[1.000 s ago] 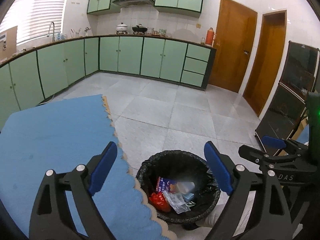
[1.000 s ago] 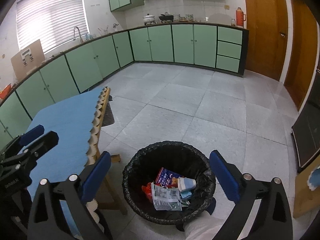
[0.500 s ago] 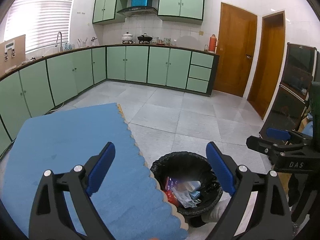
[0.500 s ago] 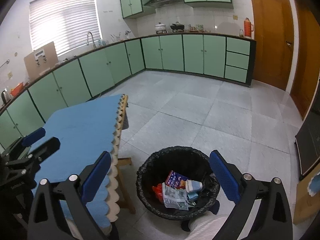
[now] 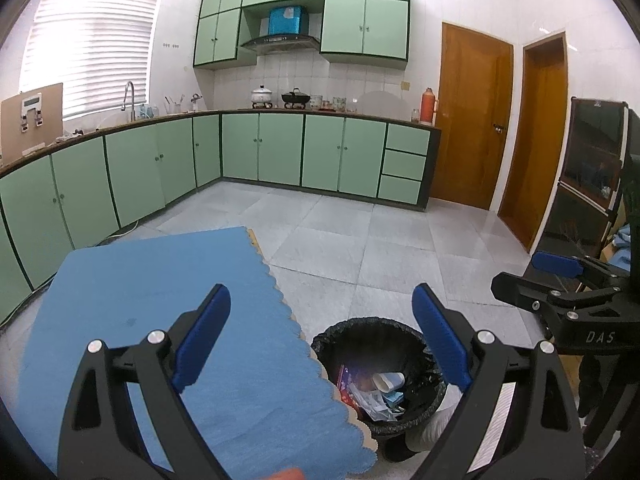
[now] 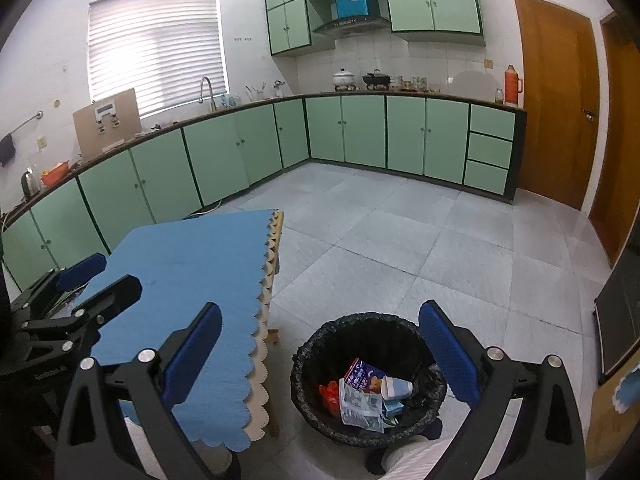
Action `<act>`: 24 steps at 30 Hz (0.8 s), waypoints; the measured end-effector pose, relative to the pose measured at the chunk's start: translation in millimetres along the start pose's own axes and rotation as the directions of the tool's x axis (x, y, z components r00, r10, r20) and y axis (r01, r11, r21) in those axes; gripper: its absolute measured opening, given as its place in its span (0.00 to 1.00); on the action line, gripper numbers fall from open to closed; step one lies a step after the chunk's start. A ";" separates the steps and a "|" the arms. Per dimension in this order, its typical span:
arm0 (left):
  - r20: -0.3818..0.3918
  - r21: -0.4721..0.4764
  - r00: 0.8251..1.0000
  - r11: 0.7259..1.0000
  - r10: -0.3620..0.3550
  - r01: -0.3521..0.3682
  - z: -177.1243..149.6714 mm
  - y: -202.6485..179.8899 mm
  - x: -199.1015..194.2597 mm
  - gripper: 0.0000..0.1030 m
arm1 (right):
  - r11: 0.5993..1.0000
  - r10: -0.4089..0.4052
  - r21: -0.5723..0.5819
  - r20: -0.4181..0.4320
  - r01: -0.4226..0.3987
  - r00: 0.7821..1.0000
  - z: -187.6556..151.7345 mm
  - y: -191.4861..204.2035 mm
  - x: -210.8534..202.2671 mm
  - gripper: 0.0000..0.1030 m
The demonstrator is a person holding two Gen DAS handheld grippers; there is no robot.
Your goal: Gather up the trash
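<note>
Clearly we read "DAS" on the right hand-held gripper (image 5: 560, 280); both it and the left hand-held gripper (image 5: 320, 332) gape empty above the bin (image 6: 368, 384), beside the worktop (image 6: 192, 264) edge.

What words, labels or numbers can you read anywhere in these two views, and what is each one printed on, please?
"DAS": white letters on the right gripper body, left wrist view.
Embossed lettering on the left gripper body: too faint to read.
Print on the packets in the trash bin: too blurred.
Cardboard panel label: too small.

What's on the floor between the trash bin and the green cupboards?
Nothing: only bare grey floor tiles lie between the trash bin and green cupboards, in the right wrist view.
</note>
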State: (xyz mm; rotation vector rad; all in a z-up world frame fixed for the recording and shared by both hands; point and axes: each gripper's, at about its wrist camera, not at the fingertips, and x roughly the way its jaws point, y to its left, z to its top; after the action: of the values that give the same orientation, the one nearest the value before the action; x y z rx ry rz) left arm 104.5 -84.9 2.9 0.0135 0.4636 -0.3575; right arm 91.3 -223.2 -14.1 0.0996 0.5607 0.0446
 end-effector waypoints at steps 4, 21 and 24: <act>0.021 -0.004 1.000 1.000 0.012 -0.012 1.2 3.5 -8.8 0.87 | 1.000 0.008 -0.013 0.012 -0.008 1.000 0.4 6.4 -4.7 0.94; 0.053 -0.009 0.998 1.000 0.025 -0.025 -2.3 9.3 -25.7 0.87 | 0.999 0.029 -0.030 0.032 -0.028 0.999 0.0 17.6 -12.2 0.94; 0.055 -0.006 0.998 1.000 0.026 -0.026 -1.1 8.8 -25.7 0.87 | 0.999 0.031 -0.031 0.032 -0.030 0.999 -0.4 17.3 -12.3 0.94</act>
State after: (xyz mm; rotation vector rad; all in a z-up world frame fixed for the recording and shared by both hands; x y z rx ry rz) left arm 85.6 -68.0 12.6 0.0046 0.4097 -0.3305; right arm 80.4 -206.8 -6.1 0.0790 0.5259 0.0809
